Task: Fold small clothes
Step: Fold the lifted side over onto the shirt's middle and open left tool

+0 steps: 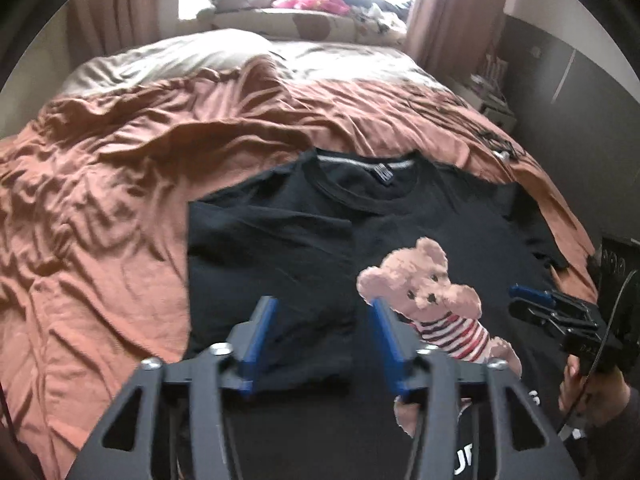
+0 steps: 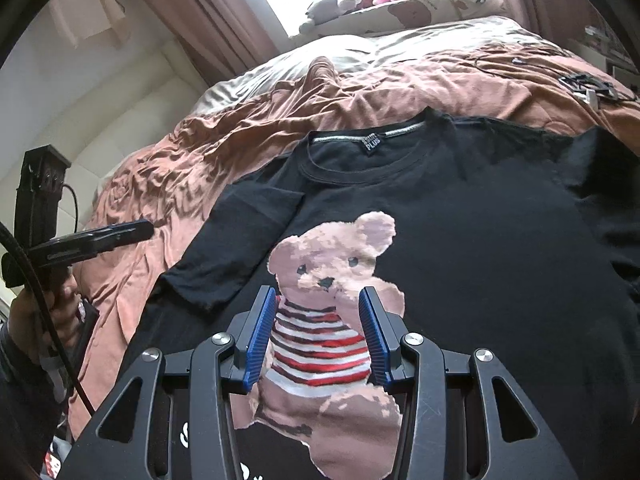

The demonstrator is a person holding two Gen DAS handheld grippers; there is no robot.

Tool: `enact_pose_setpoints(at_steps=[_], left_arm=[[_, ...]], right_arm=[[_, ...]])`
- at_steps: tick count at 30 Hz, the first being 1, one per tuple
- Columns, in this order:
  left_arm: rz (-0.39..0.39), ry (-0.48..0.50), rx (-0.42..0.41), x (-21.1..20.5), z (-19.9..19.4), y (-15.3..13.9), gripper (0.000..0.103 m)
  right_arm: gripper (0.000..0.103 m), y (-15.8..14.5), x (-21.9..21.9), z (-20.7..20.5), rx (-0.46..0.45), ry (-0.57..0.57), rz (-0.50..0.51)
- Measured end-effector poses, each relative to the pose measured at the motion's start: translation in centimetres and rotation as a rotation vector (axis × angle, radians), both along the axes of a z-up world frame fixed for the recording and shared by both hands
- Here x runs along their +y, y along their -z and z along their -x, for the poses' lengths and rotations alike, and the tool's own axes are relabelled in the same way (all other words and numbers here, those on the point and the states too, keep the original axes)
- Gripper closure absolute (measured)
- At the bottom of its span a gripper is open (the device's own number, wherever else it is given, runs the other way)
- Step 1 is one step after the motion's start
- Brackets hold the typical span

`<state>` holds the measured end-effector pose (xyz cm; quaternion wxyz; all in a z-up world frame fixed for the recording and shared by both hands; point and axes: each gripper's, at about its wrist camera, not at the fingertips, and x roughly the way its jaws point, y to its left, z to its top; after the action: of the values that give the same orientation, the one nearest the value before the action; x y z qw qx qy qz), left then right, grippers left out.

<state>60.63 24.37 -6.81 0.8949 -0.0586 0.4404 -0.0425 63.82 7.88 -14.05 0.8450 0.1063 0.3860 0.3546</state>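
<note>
Item: black T-shirt (image 2: pixel 480 240), soft matte knit with a ribbed round collar and a fuzzy pink bear print (image 2: pixel 332 280) in a red-striped top; it lies flat at centre frame on your rumpled rust-brown bedsheet (image 1: pixel 100 208), one sleeve folded inward at left. Your left gripper (image 1: pixel 324 344), blue ridged pads on black arms, stands parted over the cloth, empty. Your right gripper (image 2: pixel 320 336) stands parted likewise, holding nothing.

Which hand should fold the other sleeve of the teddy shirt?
Probably right. The right gripper hovers open by the black T-shirt's unfolded sleeve. The left gripper is open, empty, above the folded side.
</note>
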Motion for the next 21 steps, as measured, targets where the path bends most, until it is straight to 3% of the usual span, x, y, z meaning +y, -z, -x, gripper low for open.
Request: enact_pose_setpoints(at_steps=[4,6,8,13,21], left_arm=[[-0.029,-0.074,0.012,1.5,0.2,0.3,0.049],[-0.048,-0.106,0.024,2.3,0.1,1.0,0.049],[-0.061,-0.125,0.035,2.7,-0.3,1.8,0.049],[-0.040,-0.101,0.070,1.8,-1.3,4.4,0.049],[-0.079,-0.033,0.188,-2.1,-3.1,9.8,0.049]], right_arm=[[0.060,-0.1,-0.1,0.0,0.008,-0.010,0.021],[0.054,-0.2,-0.1,-0.1,0.006,-0.005,0.038],[0.039,-0.3,-0.3,-0.4,0.011,0.012,0.052],[0.038,0.0,-1.8,-1.7,0.020,0.054,0.102],[0.038,-1.1,-9.2,-4.8,0.014,0.189,0.185]])
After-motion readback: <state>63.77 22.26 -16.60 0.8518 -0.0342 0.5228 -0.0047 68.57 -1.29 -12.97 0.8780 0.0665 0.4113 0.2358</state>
